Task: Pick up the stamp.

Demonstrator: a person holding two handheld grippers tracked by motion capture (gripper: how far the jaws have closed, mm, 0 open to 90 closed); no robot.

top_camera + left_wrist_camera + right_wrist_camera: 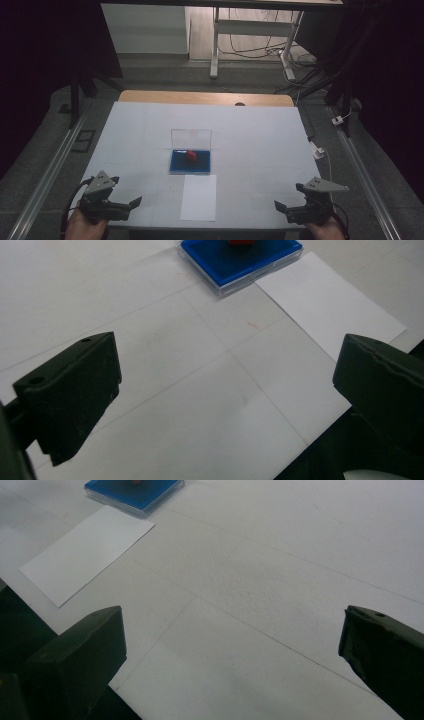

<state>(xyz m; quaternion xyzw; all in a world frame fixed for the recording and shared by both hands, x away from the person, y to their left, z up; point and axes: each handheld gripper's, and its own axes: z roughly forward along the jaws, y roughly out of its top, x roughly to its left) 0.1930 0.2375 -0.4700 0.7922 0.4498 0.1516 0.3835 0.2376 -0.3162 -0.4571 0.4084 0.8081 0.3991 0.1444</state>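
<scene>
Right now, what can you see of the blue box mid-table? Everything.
The blue box is a shallow square case with a blue base in clear plastic edging. Its clear lid stands open and upright at the far edge. A small red object sits on the blue inside; its shape is too small to tell. The case lies flat on the white table cover, with a white sheet of paper just in front of it. Neither gripper touches it.

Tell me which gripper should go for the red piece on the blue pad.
Left, marginally. Left gripper sits a little nearer the red piece on the blue pad than right gripper. Both are open and empty, with bare table between.
</scene>
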